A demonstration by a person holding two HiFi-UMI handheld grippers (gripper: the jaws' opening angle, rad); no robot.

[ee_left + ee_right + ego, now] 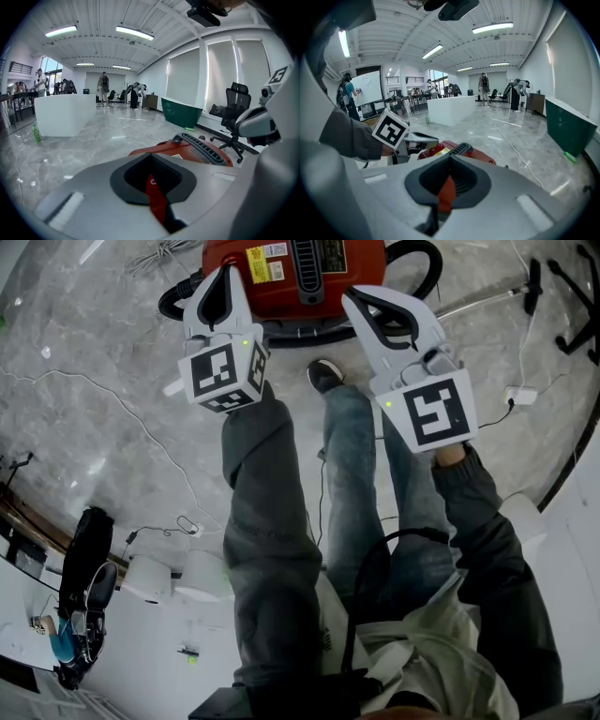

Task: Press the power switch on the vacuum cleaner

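Vacuum (309, 277): red canister on the marble floor, directly ahead of the person's shoe (325, 376). Black hose (424, 261) loops off its right side. On the top shell there is a yellow label (258, 263), with a black grille (309, 254) just right of it.

Left gripper (221, 287): jaws closed together and holding nothing. Only the diamond gap in the pads is open, and the vacuum's red shows through it. It hangs above the vacuum's near-left edge, not touching.

Right gripper (370, 313): jaws likewise closed and empty. It is above the vacuum's near-right edge, clear of the shell.

Switch: not positively identified. The right gripper view shows a rounded red bump (435, 150) beside the label, which may be it. Uncertain.

Handling, judged:
- The shell is hard, smooth plastic, so a jaw tip could skid on the curve.
- The canister looks heavy enough to stay put under a downward push, but it probably rolls if pushed sideways.
- No grip is needed. The closed jaw tips make one blunt finger.
- The switch likely needs a short, firm push with a click. Press straight down on its centre, not at an angle.
- Either gripper is near enough; the left is nearer the label side.

Status: press not yet made.
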